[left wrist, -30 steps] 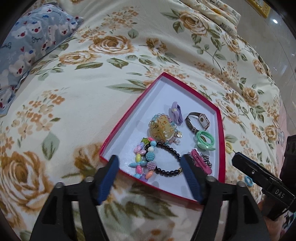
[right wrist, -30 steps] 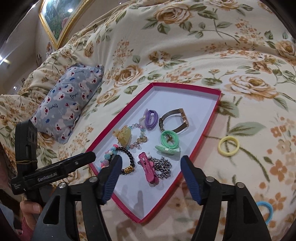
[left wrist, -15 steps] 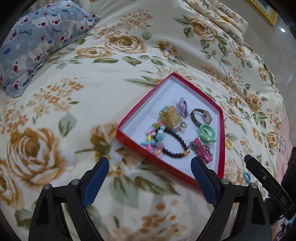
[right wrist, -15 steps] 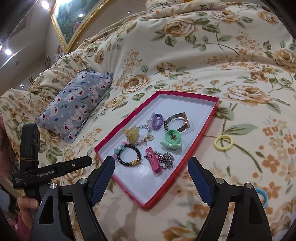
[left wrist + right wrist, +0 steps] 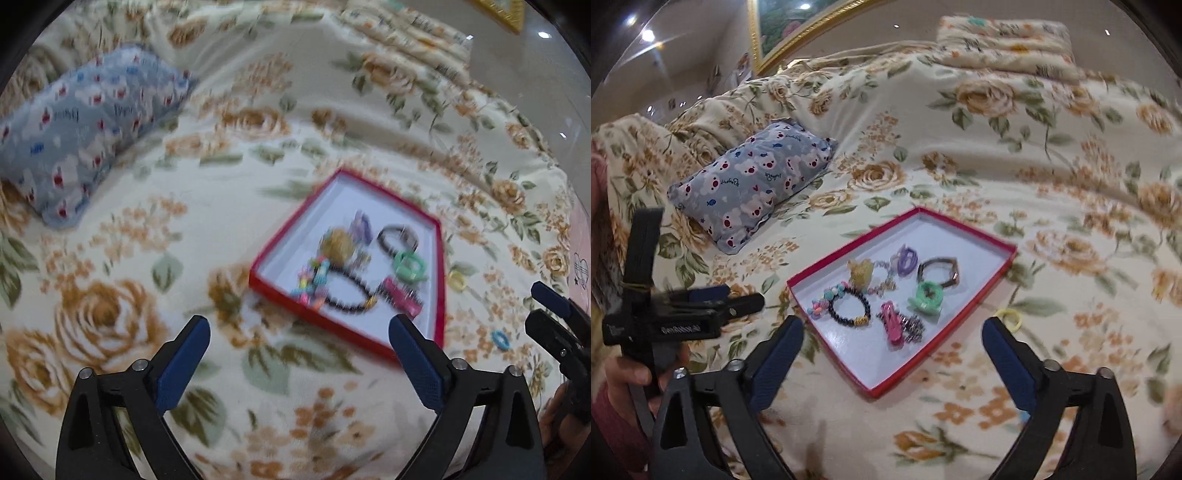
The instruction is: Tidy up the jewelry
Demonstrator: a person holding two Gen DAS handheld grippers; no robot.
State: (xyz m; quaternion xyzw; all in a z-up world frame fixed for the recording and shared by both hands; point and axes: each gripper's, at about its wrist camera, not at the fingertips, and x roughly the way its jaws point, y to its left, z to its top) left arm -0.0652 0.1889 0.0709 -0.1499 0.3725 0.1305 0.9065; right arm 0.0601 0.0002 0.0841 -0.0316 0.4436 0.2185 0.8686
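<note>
Floral bedding (image 5: 1015, 147) covers the whole bed, with a blue patterned pillow (image 5: 753, 184) and a gilt picture frame (image 5: 798, 33) behind. On it lies the red-rimmed tray (image 5: 975, 230) holding the jewelry (image 5: 886, 291). Both the left gripper (image 5: 299, 332) and right gripper (image 5: 892, 336) have just been opening, jaws spread with nothing between. Motion blur smears the left wrist view.

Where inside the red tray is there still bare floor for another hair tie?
Free: the red tray's far corner beyond the purple hair tie and watch, and its near corner below the pink clip. Crowded: the middle band, from the black bead bracelet to the green hair tie.
</note>
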